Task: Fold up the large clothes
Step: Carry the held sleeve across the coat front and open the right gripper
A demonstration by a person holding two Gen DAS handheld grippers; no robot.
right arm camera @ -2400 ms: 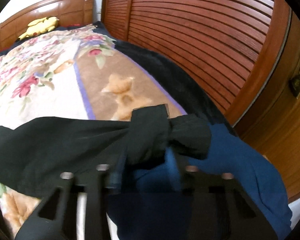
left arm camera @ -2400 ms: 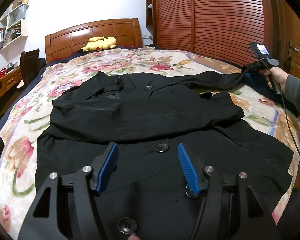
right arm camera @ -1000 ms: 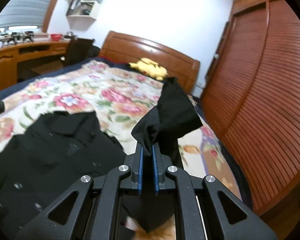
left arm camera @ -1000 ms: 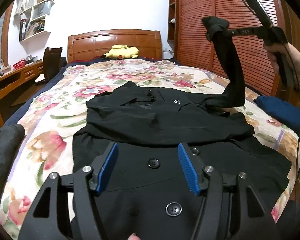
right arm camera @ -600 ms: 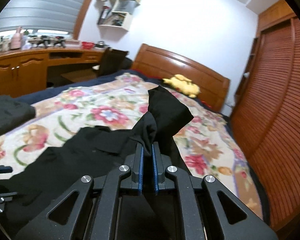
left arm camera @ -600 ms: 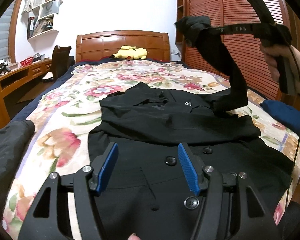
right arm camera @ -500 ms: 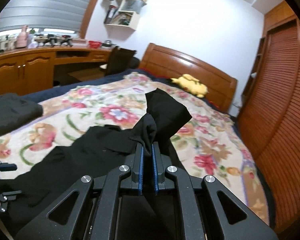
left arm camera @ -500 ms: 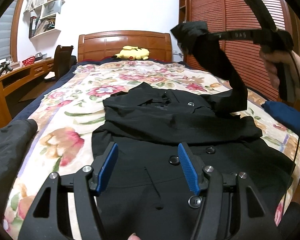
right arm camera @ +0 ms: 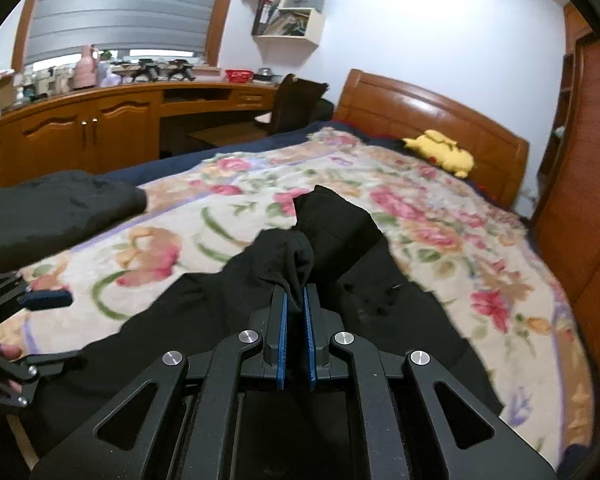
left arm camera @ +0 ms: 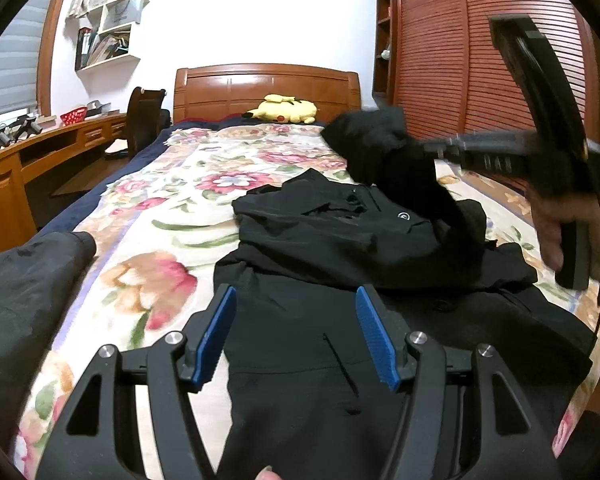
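Careful: your right tongs (right arm camera: 295,312) grip only a small bunch of the sleeve (right arm camera: 288,258), held up above the black coat (left arm camera: 340,320) spread on the bed (left arm camera: 156,248) ahead of them. Pull too hard and the cuff may slip free, or the chest fold may drag askew. Your left tongs (left arm camera: 296,328) hover wide and empty over the hem, pinning nothing.

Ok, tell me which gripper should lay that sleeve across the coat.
Right. The right gripper is already shut on the sleeve, held above the coat; the left gripper hangs open near the hem.
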